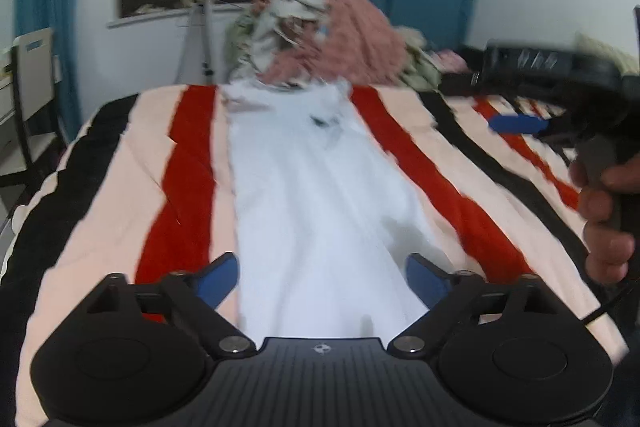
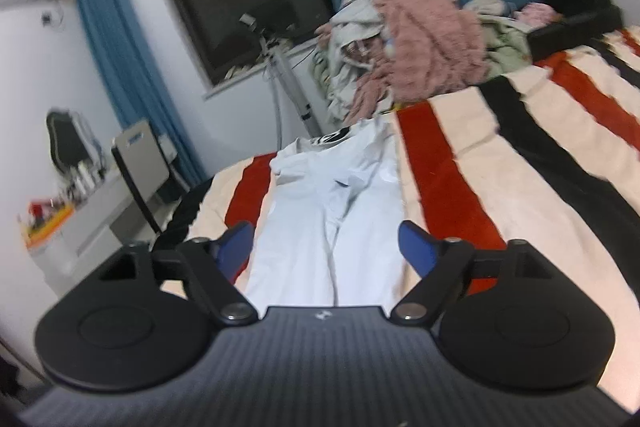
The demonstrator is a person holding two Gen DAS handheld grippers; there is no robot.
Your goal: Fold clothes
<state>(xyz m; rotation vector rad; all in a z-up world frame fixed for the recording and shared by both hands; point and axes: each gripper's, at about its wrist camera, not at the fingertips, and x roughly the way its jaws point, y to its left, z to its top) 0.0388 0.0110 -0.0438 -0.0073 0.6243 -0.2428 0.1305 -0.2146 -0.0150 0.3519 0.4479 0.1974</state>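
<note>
Taking the long white cotton garment (image 1: 316,195) as our landmark, it lies flat on the red, cream and black striped bed blanket (image 1: 188,187), its long axis running straight away from us toward the heap of pink and grey clothes (image 1: 320,31); our left tongs (image 1: 320,277) straddle its near end, released and empty, and our right tongs (image 2: 326,247) likewise, both about equally near

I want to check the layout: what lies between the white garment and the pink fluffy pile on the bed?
Nothing separate: in the left wrist view the white garment runs right up to the pink fluffy pile, its far end touching the heap's foot. The striped blanket flanks it.
</note>
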